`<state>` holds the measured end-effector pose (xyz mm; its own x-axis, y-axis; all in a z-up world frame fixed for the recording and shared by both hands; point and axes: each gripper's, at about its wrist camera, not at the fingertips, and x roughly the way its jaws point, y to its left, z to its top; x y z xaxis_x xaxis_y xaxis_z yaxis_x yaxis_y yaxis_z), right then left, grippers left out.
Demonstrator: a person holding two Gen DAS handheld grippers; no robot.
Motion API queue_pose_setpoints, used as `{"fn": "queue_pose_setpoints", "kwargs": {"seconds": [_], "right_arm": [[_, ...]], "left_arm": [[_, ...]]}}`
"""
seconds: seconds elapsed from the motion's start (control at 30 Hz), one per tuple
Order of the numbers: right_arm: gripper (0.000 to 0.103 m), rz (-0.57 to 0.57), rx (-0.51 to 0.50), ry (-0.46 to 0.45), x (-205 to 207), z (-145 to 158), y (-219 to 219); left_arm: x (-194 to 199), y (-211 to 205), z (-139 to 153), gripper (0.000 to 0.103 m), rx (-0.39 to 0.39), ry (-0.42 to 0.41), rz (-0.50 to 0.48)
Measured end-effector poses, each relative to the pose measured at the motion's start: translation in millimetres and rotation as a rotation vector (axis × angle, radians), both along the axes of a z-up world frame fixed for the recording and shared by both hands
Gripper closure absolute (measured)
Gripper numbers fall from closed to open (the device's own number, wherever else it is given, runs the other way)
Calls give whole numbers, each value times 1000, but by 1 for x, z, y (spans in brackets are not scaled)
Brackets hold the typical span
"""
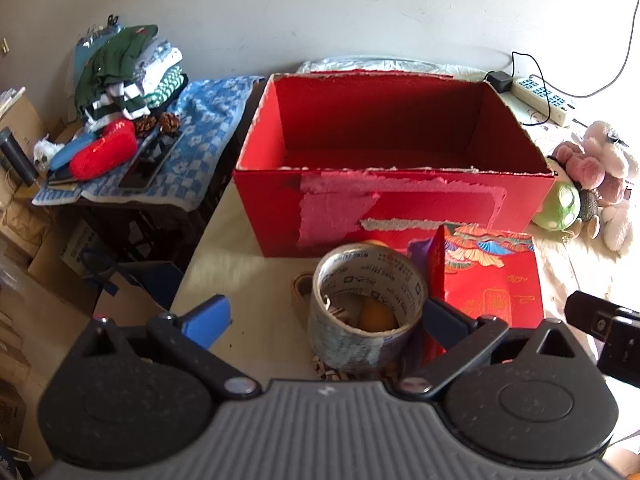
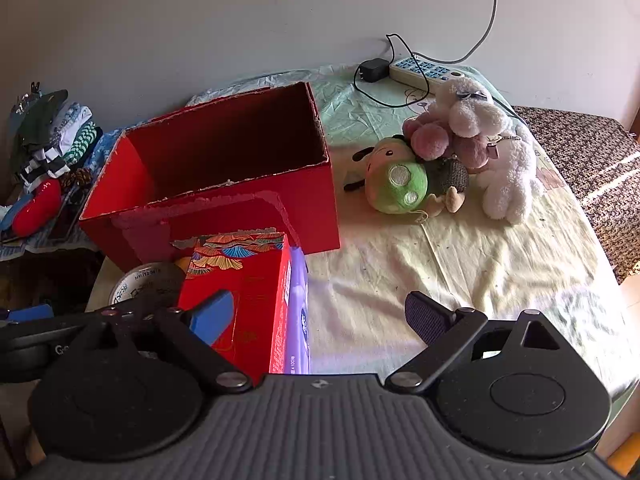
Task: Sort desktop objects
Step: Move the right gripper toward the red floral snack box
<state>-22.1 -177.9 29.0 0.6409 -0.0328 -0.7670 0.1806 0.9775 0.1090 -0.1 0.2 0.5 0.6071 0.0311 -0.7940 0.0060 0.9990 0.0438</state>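
A roll of printed packing tape (image 1: 366,308) stands on the table between the fingers of my left gripper (image 1: 326,318), which is open. The right finger sits close to the roll, while the blue left finger (image 1: 208,320) is well apart from it. Something orange (image 1: 376,316) shows inside the roll. Behind it stands a large open red cardboard box (image 1: 392,196). My right gripper (image 2: 320,316) is open above a red patterned carton (image 2: 244,288) and a purple pack (image 2: 298,312) that lies against it. The red cardboard box (image 2: 216,184) is behind them, and the tape roll (image 2: 140,280) shows at the left.
Plush toys (image 2: 440,160) lie on the sheet-covered table (image 2: 460,272) right of the red box. A power strip (image 2: 424,70) with an adapter and cables sits by the wall. Left of the table, a side stand holds folded clothes (image 1: 128,72) and a red case (image 1: 104,152).
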Motion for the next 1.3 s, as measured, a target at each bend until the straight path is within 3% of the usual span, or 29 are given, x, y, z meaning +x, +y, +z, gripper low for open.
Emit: {"fn": "queue_pose_setpoints", "kwargs": {"seconds": [0.17,0.3,0.47,1.3], "right_arm": [[8,3,7,-10,-5,0,0],[8,6,13,-17,-10,1,0],[8,10,8,-24,-14,1,1],[16,54,65,48,-1,-14,6]], "left_arm": [[-2,11,2,1,-29,19,-29],[-1,-4,-2,1,17,46,-35],[-8,-3,-9,1,-1,46,-30],[-8,2,-31,1,-22,77,-34]]}}
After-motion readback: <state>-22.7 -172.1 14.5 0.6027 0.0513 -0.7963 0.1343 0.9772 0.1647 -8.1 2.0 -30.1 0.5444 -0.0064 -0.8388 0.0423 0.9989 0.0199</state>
